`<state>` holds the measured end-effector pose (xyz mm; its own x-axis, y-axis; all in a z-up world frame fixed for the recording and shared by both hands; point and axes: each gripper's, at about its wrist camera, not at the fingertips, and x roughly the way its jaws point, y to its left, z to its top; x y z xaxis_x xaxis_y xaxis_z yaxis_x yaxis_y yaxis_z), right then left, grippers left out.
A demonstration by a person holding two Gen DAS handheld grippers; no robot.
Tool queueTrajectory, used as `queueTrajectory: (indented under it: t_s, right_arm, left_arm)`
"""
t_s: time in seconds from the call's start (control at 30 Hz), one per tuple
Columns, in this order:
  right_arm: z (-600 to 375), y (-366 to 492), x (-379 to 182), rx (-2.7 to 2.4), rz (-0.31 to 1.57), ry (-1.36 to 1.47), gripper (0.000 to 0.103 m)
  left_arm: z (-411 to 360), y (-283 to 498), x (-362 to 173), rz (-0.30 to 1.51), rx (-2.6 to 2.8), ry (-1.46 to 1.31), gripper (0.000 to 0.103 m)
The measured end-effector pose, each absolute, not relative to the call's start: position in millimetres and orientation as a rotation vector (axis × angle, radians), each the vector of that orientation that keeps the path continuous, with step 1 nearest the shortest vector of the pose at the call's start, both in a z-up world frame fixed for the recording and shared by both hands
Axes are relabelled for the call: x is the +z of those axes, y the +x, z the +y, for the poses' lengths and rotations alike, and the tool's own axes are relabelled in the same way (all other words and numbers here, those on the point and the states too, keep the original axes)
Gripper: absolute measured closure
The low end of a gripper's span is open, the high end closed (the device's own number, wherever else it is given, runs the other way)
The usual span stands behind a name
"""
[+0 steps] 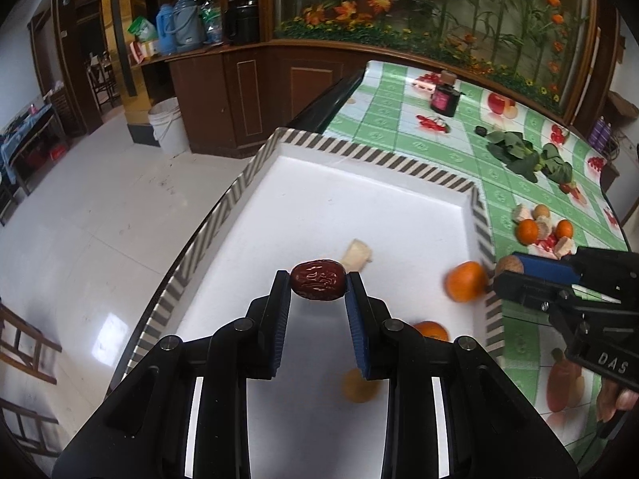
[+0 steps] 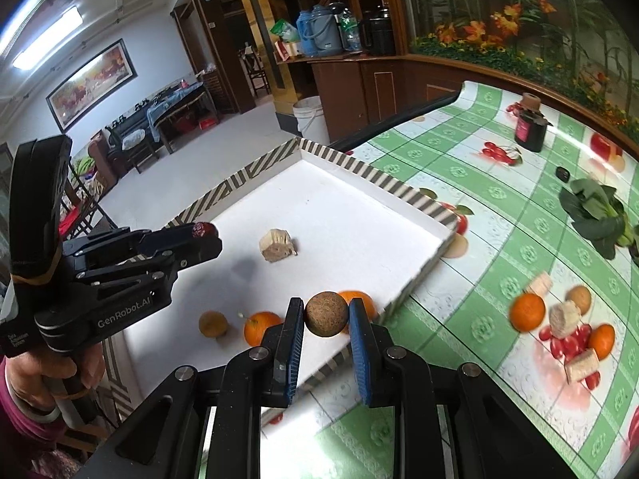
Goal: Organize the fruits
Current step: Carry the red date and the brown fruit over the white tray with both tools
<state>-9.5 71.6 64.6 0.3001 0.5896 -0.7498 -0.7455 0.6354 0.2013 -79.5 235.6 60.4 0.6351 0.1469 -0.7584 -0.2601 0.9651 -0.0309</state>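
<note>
A wrinkled red date [image 1: 318, 285] is held between the blue pads of the left gripper [image 1: 318, 284], whose jaws are closed to a narrow gap upon it, above the near part of a white tray [image 1: 359, 199]. A round brown fruit [image 2: 326, 313] is clamped between the pads of the right gripper [image 2: 326, 315], jaws drawn in tight, above the tray's near right edge. The tray, bordered by a grey-and-white striped rim [image 2: 399, 187], is set at the left edge of a table covered by a green checked cloth [image 2: 499, 239]. Inside the tray, near its near right corner, two oranges [image 2: 261, 327] [image 2: 359, 303] and a small yellowish fruit [image 2: 213, 323] are seen; a pale cut chunk [image 2: 277, 244] lies nearer the middle. On the cloth beside the tray's right edge, a loose group is shown: two oranges [image 2: 527, 312], pale chunks [image 2: 564, 319], a tan round fruit [image 2: 579, 298] and small red fruits [image 2: 569, 345]. Farther along the cloth, leafy greens [image 2: 595, 215] are laid, and near the far edge a dark jar [image 2: 529, 127] stands upright. Hands [image 2: 52, 371] are seen gripping the handles.
</note>
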Motion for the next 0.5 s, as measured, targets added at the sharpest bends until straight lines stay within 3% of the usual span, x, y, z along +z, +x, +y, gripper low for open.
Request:
queueTrajectory:
  t_s: [0.5]
  right_arm:
    - [109.2,19.4,42.3,0.907,0.961,-0.226,0.081]
  left_arm:
    - [255.0,-66.3,40.7,0.912,0.242,-0.177,0.076]
